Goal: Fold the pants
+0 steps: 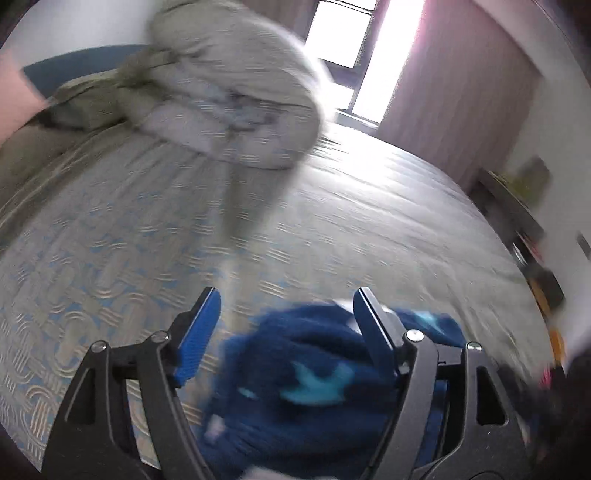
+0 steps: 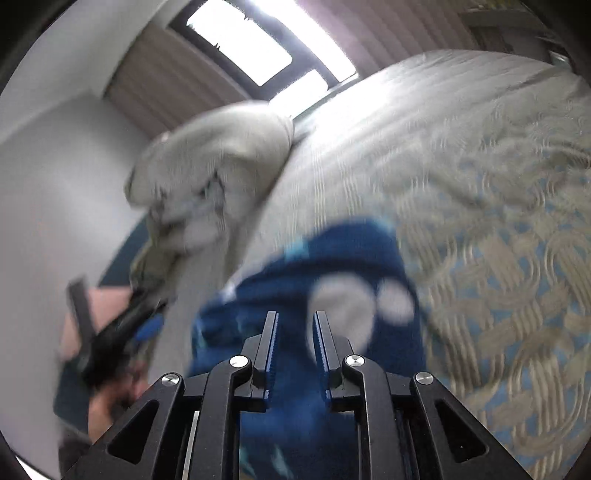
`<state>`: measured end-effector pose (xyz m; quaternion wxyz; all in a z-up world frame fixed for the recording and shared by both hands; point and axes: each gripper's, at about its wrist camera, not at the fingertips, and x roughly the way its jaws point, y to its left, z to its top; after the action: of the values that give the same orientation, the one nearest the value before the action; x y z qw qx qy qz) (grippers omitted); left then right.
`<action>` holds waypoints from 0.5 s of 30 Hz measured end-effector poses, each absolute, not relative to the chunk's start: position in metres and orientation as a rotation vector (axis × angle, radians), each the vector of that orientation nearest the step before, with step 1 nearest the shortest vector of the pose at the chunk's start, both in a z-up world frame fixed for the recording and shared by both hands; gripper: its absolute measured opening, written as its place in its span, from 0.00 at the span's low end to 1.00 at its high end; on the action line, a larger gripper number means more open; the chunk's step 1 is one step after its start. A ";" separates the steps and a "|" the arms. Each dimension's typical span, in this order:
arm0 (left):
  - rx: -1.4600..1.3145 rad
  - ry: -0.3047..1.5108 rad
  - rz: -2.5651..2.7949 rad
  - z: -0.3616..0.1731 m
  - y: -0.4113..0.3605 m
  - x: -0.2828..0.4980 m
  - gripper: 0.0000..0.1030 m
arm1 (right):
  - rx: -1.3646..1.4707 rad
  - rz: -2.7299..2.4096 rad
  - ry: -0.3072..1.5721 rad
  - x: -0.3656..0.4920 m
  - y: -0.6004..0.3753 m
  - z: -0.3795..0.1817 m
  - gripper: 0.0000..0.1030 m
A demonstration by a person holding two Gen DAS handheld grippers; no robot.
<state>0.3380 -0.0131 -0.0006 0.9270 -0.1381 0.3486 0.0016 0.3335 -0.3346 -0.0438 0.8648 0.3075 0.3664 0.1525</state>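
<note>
The pants are dark blue with light turquoise marks and lie bunched on the patterned bedspread. My left gripper stands wide open just above them; its right finger is over the cloth, its left finger over bare bedspread, and nothing is pinched. In the right wrist view the pants show white round patches and fill the space ahead of my right gripper. Its fingers stand a narrow gap apart, blue cloth shows behind the gap, and no cloth is pressed between the pads. Both views are blurred.
A rolled grey duvet lies at the far side of the bed, also the duvet in the right view. A bright window and pink curtain are beyond. A cluttered shelf stands at the right. A hand holds the left gripper.
</note>
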 end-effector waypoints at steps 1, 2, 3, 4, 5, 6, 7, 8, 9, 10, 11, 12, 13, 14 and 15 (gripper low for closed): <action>-0.243 0.733 -0.016 -0.006 -0.022 0.337 0.73 | 0.660 0.313 0.798 0.347 -0.335 -0.044 0.19; -0.190 0.759 -0.010 -0.016 -0.030 0.334 0.73 | 0.673 0.318 0.828 0.359 -0.334 -0.046 0.21; -0.148 0.786 0.005 -0.028 -0.033 0.333 0.73 | 0.684 0.323 0.853 0.372 -0.332 -0.049 0.20; -0.121 0.816 0.029 -0.042 -0.032 0.332 0.68 | 0.672 0.311 0.890 0.385 -0.328 -0.052 0.20; -0.122 0.871 0.057 -0.061 -0.028 0.330 0.67 | 0.636 0.298 0.942 0.399 -0.321 -0.057 0.20; -0.148 0.916 0.055 -0.076 -0.020 0.327 0.68 | 0.612 0.288 0.968 0.409 -0.316 -0.061 0.20; -0.194 0.931 0.037 -0.089 -0.009 0.322 0.73 | 0.586 0.267 0.991 0.417 -0.312 -0.065 0.19; -0.230 0.912 0.041 -0.095 0.002 0.313 0.81 | 0.569 0.244 1.013 0.424 -0.310 -0.069 0.16; -0.233 0.904 0.046 -0.098 0.007 0.306 0.82 | 0.574 0.244 1.019 0.427 -0.310 -0.071 0.15; -0.219 0.901 0.038 -0.099 0.009 0.300 0.82 | 0.591 0.244 1.032 0.432 -0.311 -0.076 0.14; -0.195 0.895 0.037 -0.097 0.008 0.295 0.82 | 0.613 0.238 1.044 0.436 -0.313 -0.079 0.13; -0.181 0.892 0.038 -0.094 0.007 0.294 0.82 | 0.632 0.228 1.054 0.440 -0.316 -0.083 0.10; -0.166 0.889 0.040 -0.090 0.007 0.292 0.82 | 0.639 0.218 1.059 0.443 -0.319 -0.085 0.07; -0.148 0.889 0.040 -0.087 0.004 0.292 0.82 | 0.642 0.207 1.058 0.443 -0.321 -0.086 0.06; -0.143 0.888 0.039 -0.084 0.006 0.293 0.82 | 0.643 0.195 1.055 0.444 -0.323 -0.087 0.05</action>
<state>0.2929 0.0056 -0.0845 0.9004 -0.0693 0.4291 0.0187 0.4440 -0.3227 -0.0873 0.8106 0.3011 0.4938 0.0914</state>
